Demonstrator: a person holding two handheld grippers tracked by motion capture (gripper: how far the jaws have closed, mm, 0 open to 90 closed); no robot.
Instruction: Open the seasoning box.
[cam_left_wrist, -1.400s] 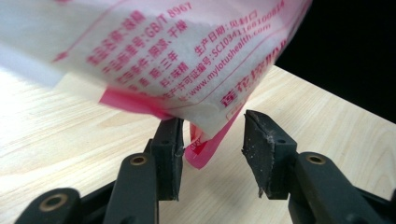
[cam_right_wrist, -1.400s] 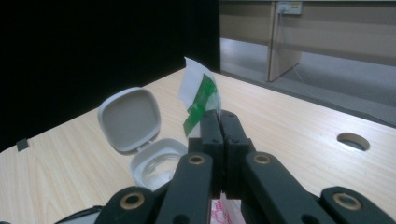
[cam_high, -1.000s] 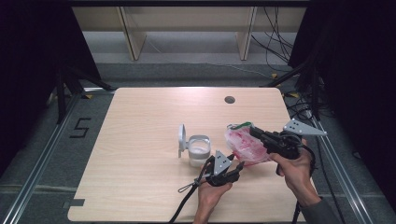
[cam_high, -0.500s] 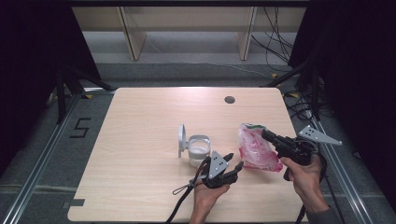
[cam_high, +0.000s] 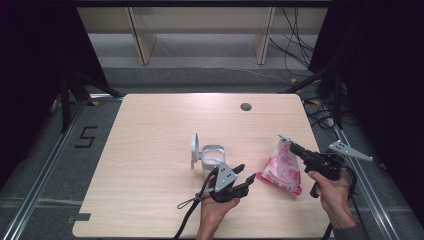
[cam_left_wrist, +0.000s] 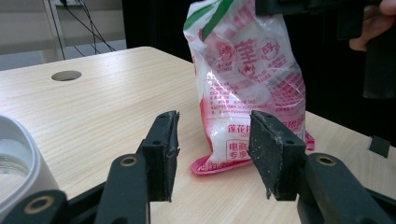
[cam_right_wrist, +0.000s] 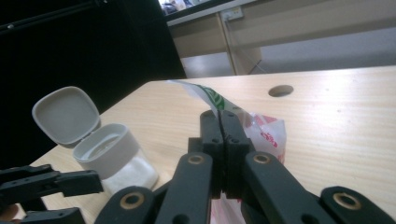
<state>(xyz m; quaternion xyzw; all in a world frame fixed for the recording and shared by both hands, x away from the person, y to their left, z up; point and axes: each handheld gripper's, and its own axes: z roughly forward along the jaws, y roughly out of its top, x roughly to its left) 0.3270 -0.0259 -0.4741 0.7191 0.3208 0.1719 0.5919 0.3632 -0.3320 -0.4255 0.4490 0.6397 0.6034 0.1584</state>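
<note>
1. My right gripper (cam_high: 292, 146) is pinching the top edge of the pink-and-white printed plastic bag (cam_high: 281, 167), jaws clamped on it; the bag's bottom is resting on the light wooden table (cam_high: 150, 145).
2. My left gripper (cam_high: 245, 176) is sitting with jaws partly apart, gripping nothing, just beside the bag.
3. The white lidded plastic jar (cam_high: 210, 157), lid flipped open, is standing near the left gripper.

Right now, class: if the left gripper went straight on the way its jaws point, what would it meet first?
Most likely the pink bag, which stands directly ahead of the left gripper with bare table before it; the gap is hard to judge.
</note>
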